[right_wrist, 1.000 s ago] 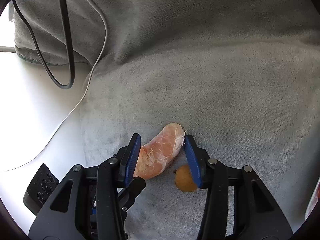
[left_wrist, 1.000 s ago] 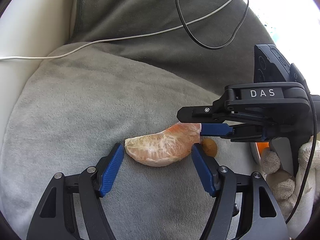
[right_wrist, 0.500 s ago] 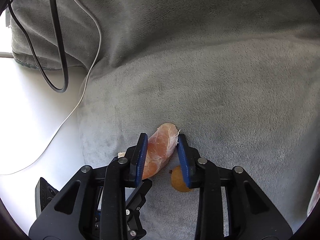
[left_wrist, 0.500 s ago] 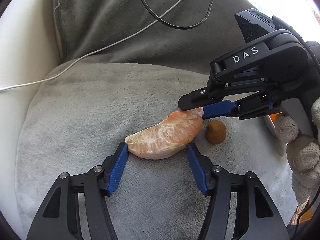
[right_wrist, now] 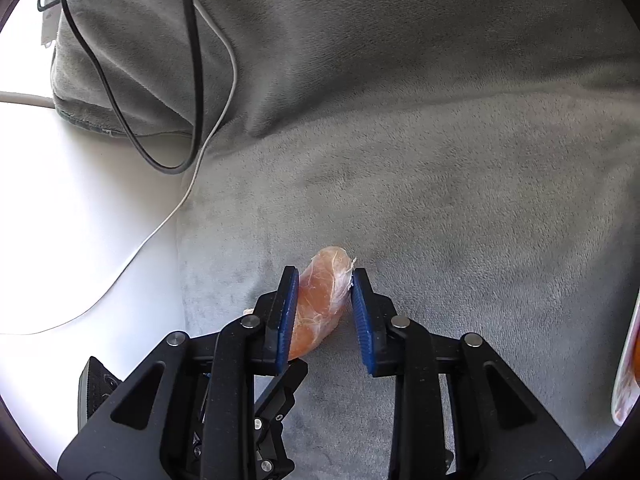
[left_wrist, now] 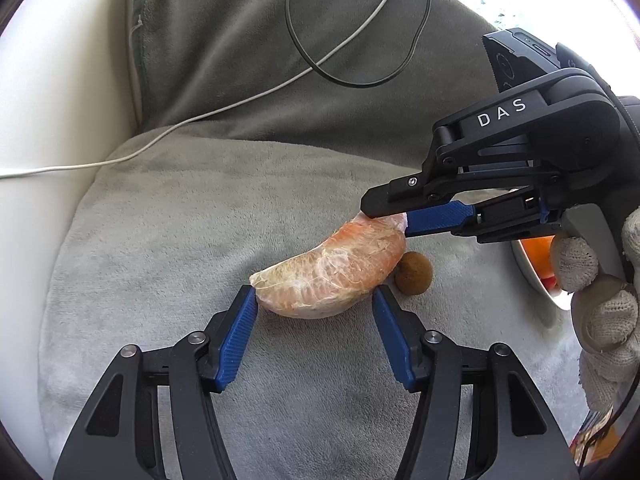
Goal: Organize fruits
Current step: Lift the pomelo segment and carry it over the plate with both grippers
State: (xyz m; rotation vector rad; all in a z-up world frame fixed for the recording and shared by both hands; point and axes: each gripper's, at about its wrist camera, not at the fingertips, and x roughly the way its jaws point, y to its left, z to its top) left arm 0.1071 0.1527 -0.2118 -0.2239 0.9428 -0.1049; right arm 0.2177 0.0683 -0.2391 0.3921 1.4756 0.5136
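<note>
Right wrist view: right hand-held gripper (right_wrist: 325, 312) now clamped on citrus segment (right_wrist: 320, 300), left hand-held gripper (left_wrist: 314, 338) wide apart.

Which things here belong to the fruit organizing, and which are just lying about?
Part of the job:
- peeled citrus segment, gripped by the right gripper
- left gripper, open around the segment
- small brown fruit
- white bowl holding orange fruit

Lying about:
- black cable
- white cable
- grey blanket

right gripper (right_wrist: 325, 280): closed onto pomelo segment (left_wrist: 332, 272) | small brown fruit (left_wrist: 414, 279): apparently uncovered
</note>
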